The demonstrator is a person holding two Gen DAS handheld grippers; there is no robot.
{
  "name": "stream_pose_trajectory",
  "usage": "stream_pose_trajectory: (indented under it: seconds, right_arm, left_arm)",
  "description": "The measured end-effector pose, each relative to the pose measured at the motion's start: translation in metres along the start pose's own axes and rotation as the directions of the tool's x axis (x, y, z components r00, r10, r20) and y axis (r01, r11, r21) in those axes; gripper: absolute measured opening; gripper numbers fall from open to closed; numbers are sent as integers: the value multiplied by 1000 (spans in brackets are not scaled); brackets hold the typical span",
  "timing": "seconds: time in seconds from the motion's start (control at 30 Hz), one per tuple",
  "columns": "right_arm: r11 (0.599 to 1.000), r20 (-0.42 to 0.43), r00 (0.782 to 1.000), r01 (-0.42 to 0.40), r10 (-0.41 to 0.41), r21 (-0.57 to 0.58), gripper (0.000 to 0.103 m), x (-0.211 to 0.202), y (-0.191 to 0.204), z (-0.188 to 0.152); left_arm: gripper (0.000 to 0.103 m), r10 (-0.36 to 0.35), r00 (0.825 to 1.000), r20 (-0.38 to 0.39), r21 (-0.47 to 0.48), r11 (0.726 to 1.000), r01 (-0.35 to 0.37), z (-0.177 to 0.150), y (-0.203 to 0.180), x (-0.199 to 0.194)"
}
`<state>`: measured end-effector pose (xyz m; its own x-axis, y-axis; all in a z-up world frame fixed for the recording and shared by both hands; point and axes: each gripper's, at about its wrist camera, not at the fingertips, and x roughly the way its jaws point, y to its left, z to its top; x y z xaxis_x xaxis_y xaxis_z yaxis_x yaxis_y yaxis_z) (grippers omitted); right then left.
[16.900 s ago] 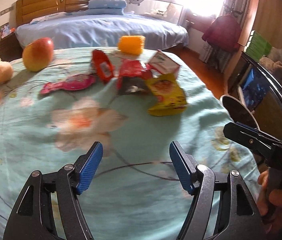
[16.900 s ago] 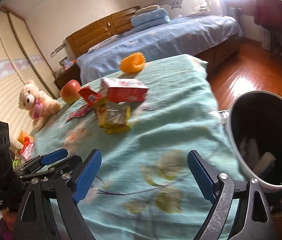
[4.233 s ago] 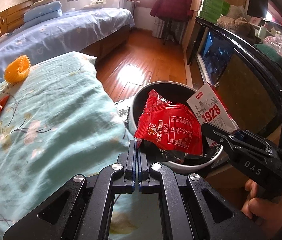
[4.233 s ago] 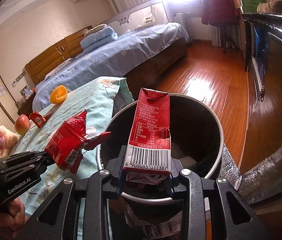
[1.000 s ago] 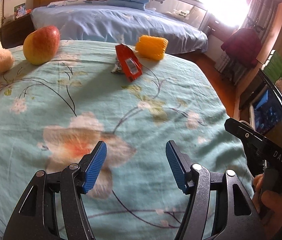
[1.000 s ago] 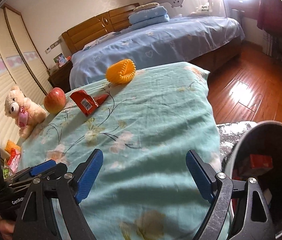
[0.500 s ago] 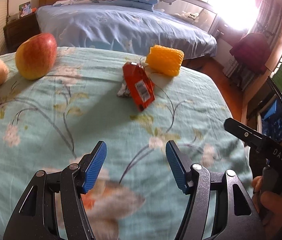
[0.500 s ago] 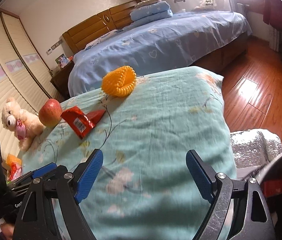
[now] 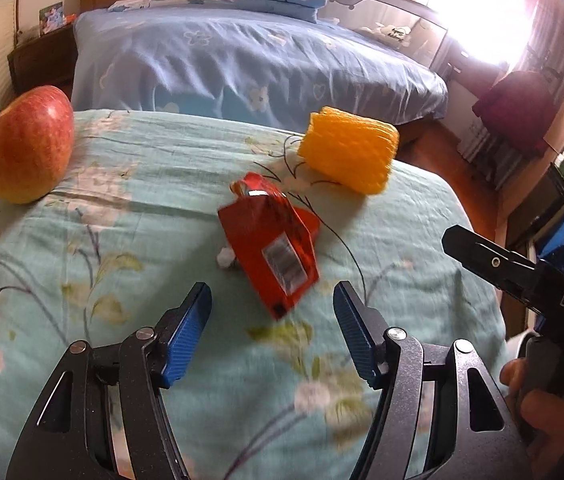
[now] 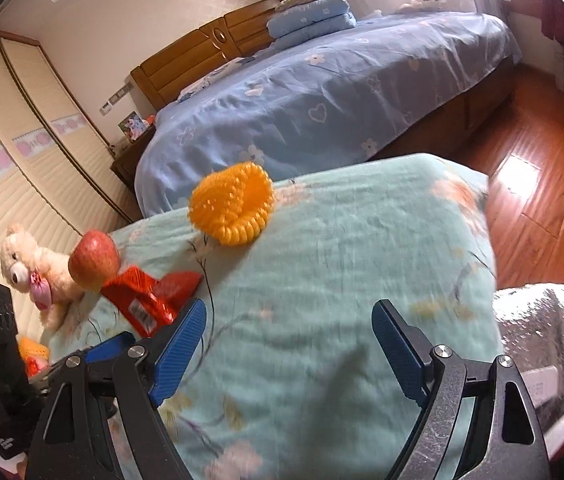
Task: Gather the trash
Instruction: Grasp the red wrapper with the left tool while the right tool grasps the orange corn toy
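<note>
We show 2 hand-held grippers over a floral teal cover. The left hand-held gripper [image 9: 271, 322] has its jaws spread and opening, with nothing pressed between them; the red wrapper [image 9: 271, 246] lies flat on the cover [image 9: 121, 184] just ahead of the fingertips, not yet between them. The right hand-held gripper [image 10: 288, 344] is spread wide and empty, aimed at open cover, with the orange foam net [image 10: 231, 208] well ahead of it.

Risks, as we judge them: the wrapper is thin and lies flat, so closing jaws could pinch the cloth along with it, or slide over the foil and miss. A small white scrap [image 9: 225, 258] touching the wrapper's left edge could be left behind. The foam net is light and sits near the cover's far edge, so a nudge could roll it off.

Surroundings: a red apple [image 9: 27, 146] stands well to the left, beside a plush bear [image 10: 31, 276]; neither looks like trash, and neither blocks the reach. A blue bed [image 10: 342, 92] lies beyond. We see no obstacle between the left jaws and the wrapper. The bin is not clearly in view.
</note>
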<state>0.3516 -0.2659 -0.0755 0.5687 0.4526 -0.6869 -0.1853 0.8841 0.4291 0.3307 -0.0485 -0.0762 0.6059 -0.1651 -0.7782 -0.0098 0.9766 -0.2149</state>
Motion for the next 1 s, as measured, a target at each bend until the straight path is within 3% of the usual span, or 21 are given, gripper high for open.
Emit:
stream_pose_trajectory:
  seconds: [0.23,0.27,0.37,0.5,0.6,0.67,0.73,0.9,0.97,1.0]
  right_arm:
    - [998,12,998,-58,58,10,86,15,2,15]
    - [998,11,998,-63,62,6,86,18,4,18]
    - [997,3,997,-71,71,-15,86,29,14,26]
    - [995,-7,996,-85,84,-49,83,46,28,34]
    - [994,-21,996,-83,82,-75,69,60,38,39]
    - [993,-31,997,-69,66,-98,50,68,43,40]
    - [992,-44,998,-47,42,-114,38,72,46,38]
    - [991,-48,998,-35,29,-130,27,67,51,29]
    - [991,-44,999,-36,31,-125,14,59,51,24]
    - [992,-42,999,-35,30,-124,14,55,52,21]
  left_arm:
    - [65,27,999,33,-26,999,-27,11,8,8]
    - [62,27,999,35,-28,999,-26,12,10,9]
    - [37,18,999,33,-20,1000,-17,13,15,9]
    - [33,2,999,40,-15,1000,-1,11,26,3]
    - [30,-8,999,40,-14,1000,8,8,35,-3]
    - [30,-15,999,36,-15,1000,15,5,39,-5]
    - [30,-18,999,32,-14,1000,18,1,41,-8]
    - [28,-30,999,28,-5,1000,31,-7,42,-16]
    - [28,-36,999,30,1,999,36,-10,41,-20]
    - [28,-38,999,32,6,999,37,-14,39,-24]
